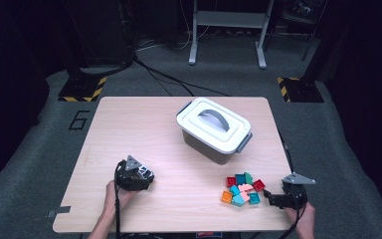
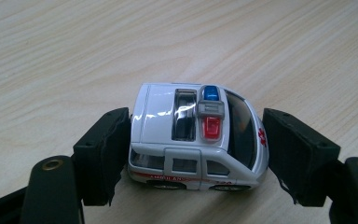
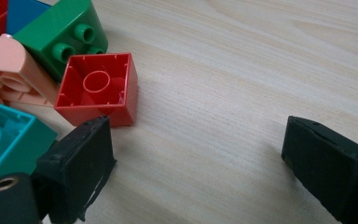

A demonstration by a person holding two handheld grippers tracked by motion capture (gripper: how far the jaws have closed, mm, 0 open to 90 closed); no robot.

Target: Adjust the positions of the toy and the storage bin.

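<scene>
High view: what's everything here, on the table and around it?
Table: one, light wood, centre.
Storage box: one, white lid, grey body, table's far middle.
Toy bricks: roughly ten, mixed colours, near right, piled.
Toy ambulance: one, white, near left, between the left gripper's jaws.
Striped floor plates: two, black-yellow, beyond the table.
Left gripper: one, black, shut on the ambulance.
Right gripper: one, black, open beside the bricks.
Hands: two, at the near edge.

The toy ambulance (image 2: 198, 137) is white with a red side stripe and a blue and red roof light; the bricks (image 1: 242, 189) are red, green, teal, pink and orange; the box (image 1: 214, 130) has a white lid
</scene>
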